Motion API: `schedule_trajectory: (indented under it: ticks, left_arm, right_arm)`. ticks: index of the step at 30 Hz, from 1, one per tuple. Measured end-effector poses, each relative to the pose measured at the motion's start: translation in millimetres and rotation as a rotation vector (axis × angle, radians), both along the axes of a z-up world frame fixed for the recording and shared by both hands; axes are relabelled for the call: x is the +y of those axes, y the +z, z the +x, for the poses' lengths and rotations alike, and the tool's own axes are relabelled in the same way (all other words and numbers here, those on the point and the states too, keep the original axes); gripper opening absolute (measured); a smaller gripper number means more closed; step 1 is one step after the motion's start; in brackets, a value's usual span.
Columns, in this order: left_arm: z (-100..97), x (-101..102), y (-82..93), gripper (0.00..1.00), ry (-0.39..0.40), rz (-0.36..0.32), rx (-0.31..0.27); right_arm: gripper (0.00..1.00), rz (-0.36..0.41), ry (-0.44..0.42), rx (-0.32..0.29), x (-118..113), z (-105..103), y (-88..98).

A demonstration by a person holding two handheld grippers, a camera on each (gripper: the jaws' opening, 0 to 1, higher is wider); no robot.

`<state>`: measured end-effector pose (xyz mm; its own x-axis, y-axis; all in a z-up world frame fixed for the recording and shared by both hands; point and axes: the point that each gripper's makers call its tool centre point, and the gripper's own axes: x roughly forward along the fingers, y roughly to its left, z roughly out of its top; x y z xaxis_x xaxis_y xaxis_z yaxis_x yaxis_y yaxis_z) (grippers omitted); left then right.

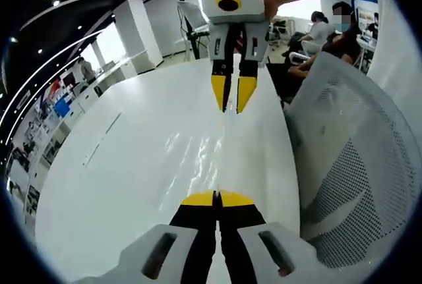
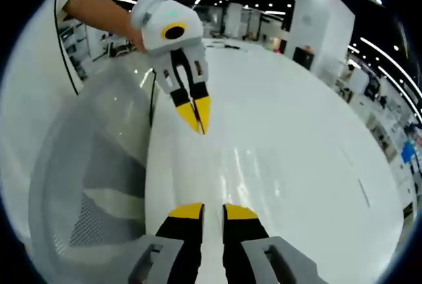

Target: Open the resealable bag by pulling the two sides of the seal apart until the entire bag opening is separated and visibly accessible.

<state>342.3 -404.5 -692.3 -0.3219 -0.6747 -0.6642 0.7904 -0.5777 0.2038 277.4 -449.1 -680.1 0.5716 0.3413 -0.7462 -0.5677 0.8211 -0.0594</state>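
The clear resealable bag point(image 1: 201, 155) shows only as glossy, wrinkled film over the white table point(image 1: 119, 178), lying between the two grippers, which face each other. My left gripper point(image 1: 217, 197) has its yellow tips pressed together at the near edge of the film and seems to pinch it. It appears again in the right gripper view as the left gripper point(image 2: 200, 124), tips together, held by a hand. My right gripper point(image 2: 213, 212) keeps a narrow gap between its jaws at the other end of the bag point(image 2: 231, 165). Opposite, the right gripper point(image 1: 232, 105) also shows that slit.
A white mesh chair back point(image 1: 349, 165) stands close beside the table edge, seen too as the chair point(image 2: 92, 185). The person's arm point(image 2: 99, 7) reaches in. Seated people point(image 1: 316, 33) and office furniture lie beyond the table's far end.
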Motion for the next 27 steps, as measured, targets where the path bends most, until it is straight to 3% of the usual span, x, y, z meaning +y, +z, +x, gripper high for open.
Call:
schedule_trajectory:
  ticks: [12, 17, 27]
  left_arm:
    - [-5.0, -5, -0.1, 0.00, -0.043, -0.025, -0.042]
    - [-4.5, -7, 0.6, 0.00, -0.037, -0.030, -0.040]
    - [-4.1, -6, 1.0, 0.00, -0.053, -0.045, -0.043]
  right_arm:
    - [0.06, 0.035, -0.036, -0.035, -2, 22, 14.1]
    - [0.06, 0.027, -0.020, 0.025, -1, 20, -0.1]
    - [0.05, 0.067, -0.029, 0.085, 4, 16, -10.1]
